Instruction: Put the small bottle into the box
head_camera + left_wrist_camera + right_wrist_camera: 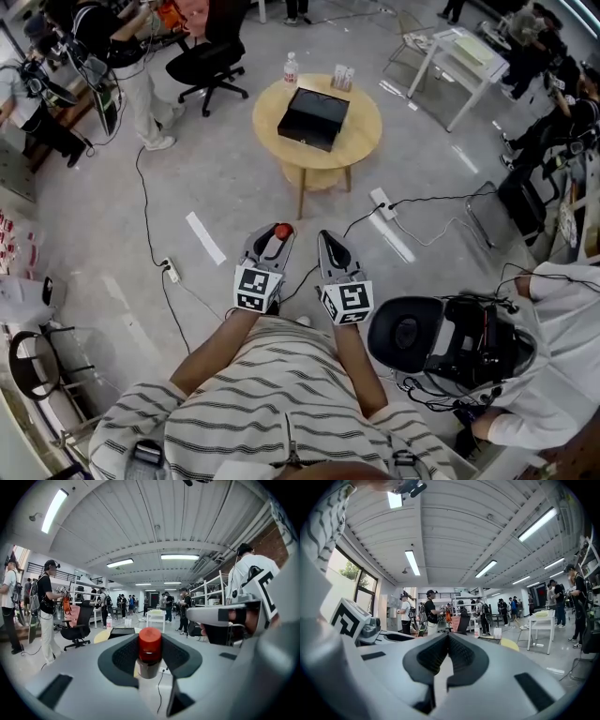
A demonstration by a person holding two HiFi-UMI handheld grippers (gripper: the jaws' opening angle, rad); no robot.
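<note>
My left gripper (276, 233) is shut on a small bottle with a red cap (282, 230), held upright between the pads; the same bottle (149, 653) fills the middle of the left gripper view. My right gripper (330, 240) is shut with nothing in it, its pads (449, 656) meeting at the tips. Both grippers are held close to my chest, over the floor. The black box (315, 118) lies open on a round wooden table (361, 141) well ahead of me; in the left gripper view the box (121, 631) is small and far.
On the round table stand a larger clear bottle (291, 69) and a small carton (343, 78). A power strip (382, 202) and cables lie on the floor between me and the table. A black office chair (212, 62) is left of it, a seated person (553, 366) at my right.
</note>
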